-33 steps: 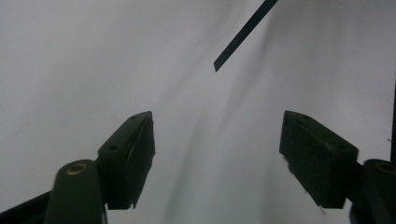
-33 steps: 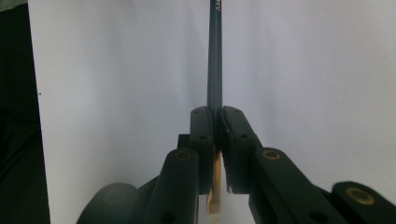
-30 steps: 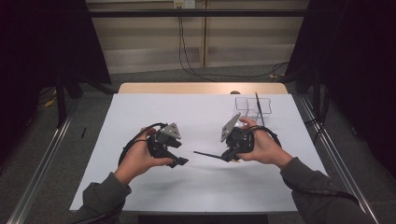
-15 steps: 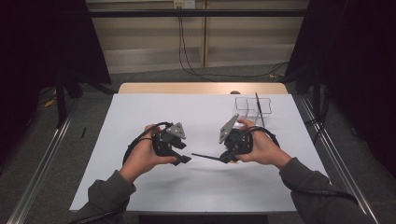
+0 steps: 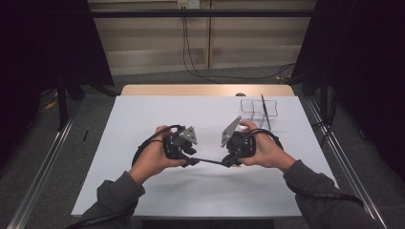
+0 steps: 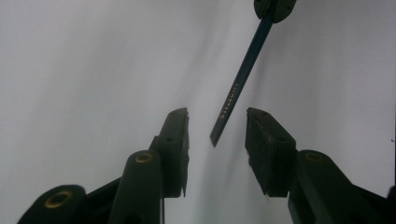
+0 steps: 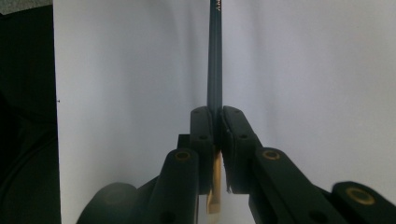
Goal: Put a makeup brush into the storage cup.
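The right gripper (image 5: pixel 228 162) is clamping a pencil (image 6: pixel 239 84) above the white surface (image 5: pixel 143 119). The left gripper (image 6: pixel 217 140) has just been closing; its fingers (image 6: pixel 180 140) are flanking the free end, not touching. Judged light, stiff, slick; take it near the end.

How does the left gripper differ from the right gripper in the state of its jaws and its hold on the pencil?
The right gripper is shut on the pencil; the left gripper is open, its jaws just closing. The pencil's free end lies between the left gripper's pads, untouched, while the right gripper's pads press it. Both grippers are hand-held over the white table.
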### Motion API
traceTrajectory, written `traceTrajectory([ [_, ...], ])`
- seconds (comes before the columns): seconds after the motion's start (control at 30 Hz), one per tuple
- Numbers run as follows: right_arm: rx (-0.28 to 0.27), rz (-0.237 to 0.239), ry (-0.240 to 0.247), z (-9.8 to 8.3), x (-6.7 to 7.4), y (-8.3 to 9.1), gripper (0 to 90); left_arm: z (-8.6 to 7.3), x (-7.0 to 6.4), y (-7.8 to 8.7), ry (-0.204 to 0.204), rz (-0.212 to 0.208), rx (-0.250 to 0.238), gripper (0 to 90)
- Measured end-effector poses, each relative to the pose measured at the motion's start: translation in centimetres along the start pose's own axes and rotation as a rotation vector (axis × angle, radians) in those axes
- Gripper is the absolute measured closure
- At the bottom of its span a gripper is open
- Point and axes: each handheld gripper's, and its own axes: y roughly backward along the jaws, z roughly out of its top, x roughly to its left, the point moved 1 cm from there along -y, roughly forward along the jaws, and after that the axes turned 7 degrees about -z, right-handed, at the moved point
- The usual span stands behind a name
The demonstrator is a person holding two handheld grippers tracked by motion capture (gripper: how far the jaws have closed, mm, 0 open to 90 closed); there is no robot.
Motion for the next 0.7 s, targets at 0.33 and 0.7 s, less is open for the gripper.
traceTrajectory([
  [0.33, -0.011, -0.001, 0.018, 0.4, 0.2, 0.3, 84.3, 0.7, -0.3, -1.0, -0.048, -0.008, 0.029, 62.8],
  [0.7, -0.004, 0.018, 0.014, 0.5, 0.3, 0.0, 84.3, 1.1, -0.5, -1.6, -0.052, -0.028, 0.044, 70.4],
])
